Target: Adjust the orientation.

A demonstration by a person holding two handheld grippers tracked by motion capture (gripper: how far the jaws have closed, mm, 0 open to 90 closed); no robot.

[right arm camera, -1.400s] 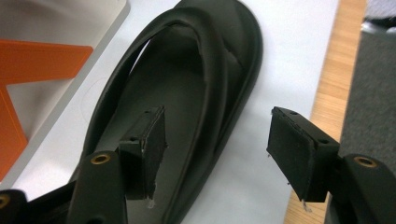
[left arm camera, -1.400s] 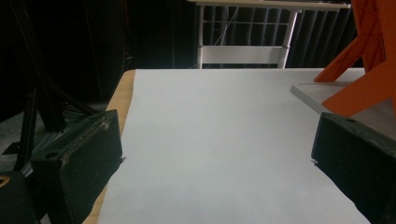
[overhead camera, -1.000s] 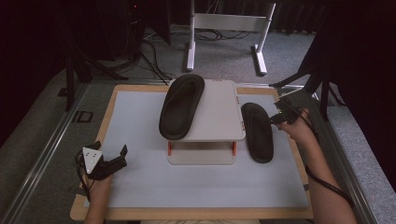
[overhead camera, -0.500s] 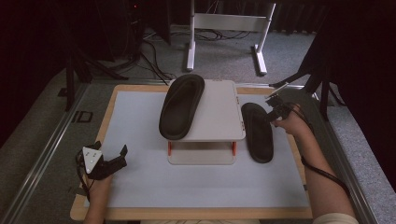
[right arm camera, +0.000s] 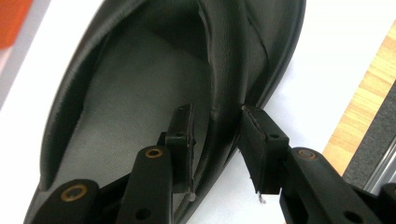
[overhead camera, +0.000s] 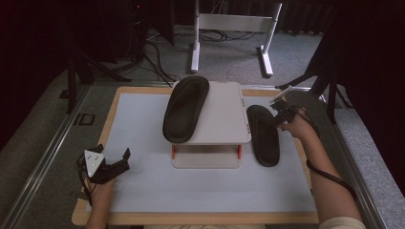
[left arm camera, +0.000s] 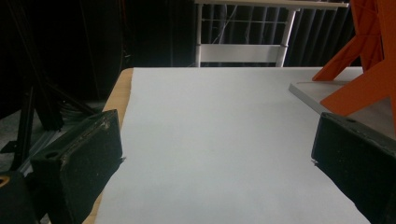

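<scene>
Two black slippers are in the high view. One slipper [overhead camera: 185,109] lies on top of a white raised stand [overhead camera: 224,119]; the other slipper [overhead camera: 262,136] lies on the mat to the right of it. My right gripper [overhead camera: 279,117] is at that slipper's far right edge. In the right gripper view its jaws [right arm camera: 217,140] straddle the side band of the slipper [right arm camera: 140,84], one pad inside and one outside. They have just been closing, and a small gap still shows at the inner pad. My left gripper [overhead camera: 119,160] rests open at the front left, nothing between its jaws [left arm camera: 215,158].
A white mat [overhead camera: 143,124] covers the wooden tabletop. The stand has orange legs [left arm camera: 369,60] and a pale base plate [left arm camera: 317,93]. A white frame [overhead camera: 229,24] stands on the floor behind the table, with dark tripod legs at both sides.
My right hand has moved a little left and down onto the slipper's edge. The left gripper has stayed still.
</scene>
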